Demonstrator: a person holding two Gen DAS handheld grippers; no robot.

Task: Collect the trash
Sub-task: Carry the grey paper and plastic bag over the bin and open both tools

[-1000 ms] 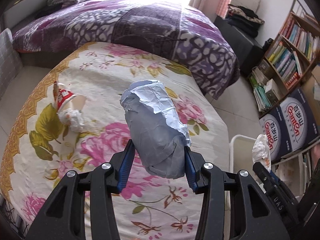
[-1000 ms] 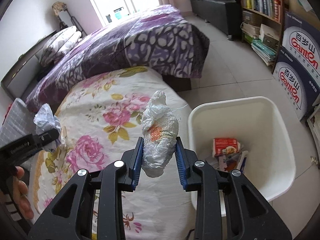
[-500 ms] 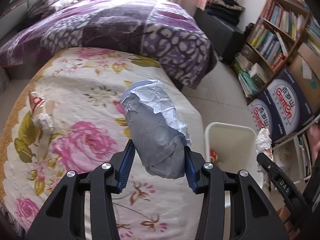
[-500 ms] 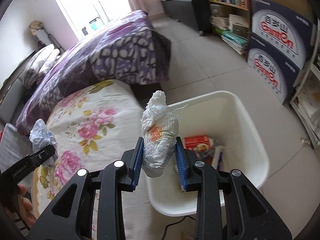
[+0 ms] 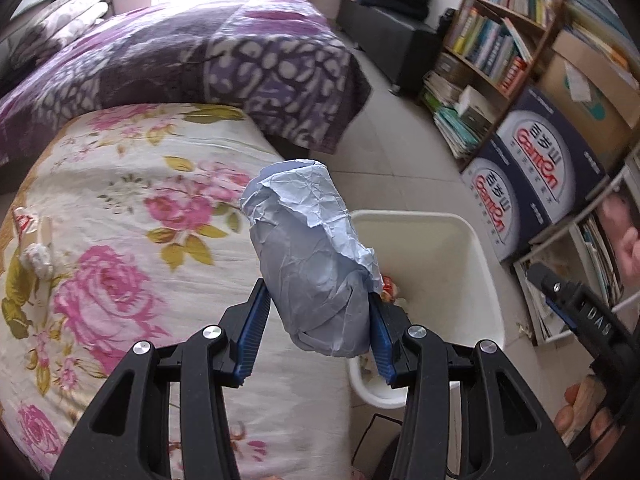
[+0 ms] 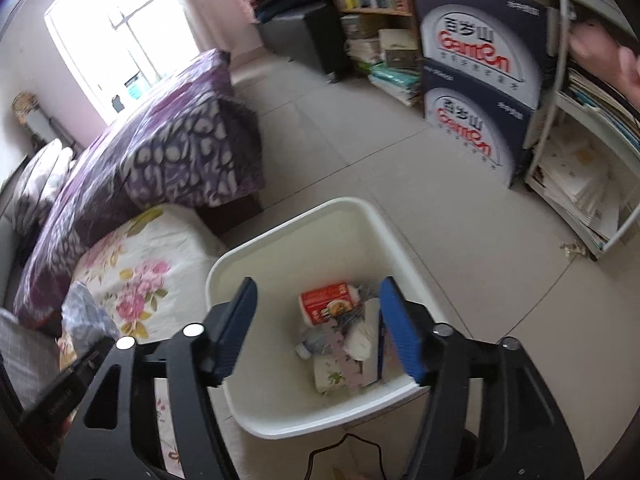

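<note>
Blue-padded left gripper [image 5: 318, 330] is clamped on a crumpled pale-blue paper wad [image 5: 312, 264], over the floral bedsheet [image 5: 120, 248] edge beside the bin. Right gripper [image 6: 318, 330]: jaws wide apart, nothing btwn, above white plastic bin [image 6: 240, 264] w/ red-label packet [image 6: 326, 304], small bottle, white tissue wad [image 6: 362, 338].

Tiled floor [image 6: 360, 152]; bookshelf [image 5: 500, 40]; bright window [image 6: 116, 36]

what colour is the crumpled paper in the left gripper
Pale blue-grey, held in the left gripper; the crumpled paper shows best in the left wrist view.
</note>
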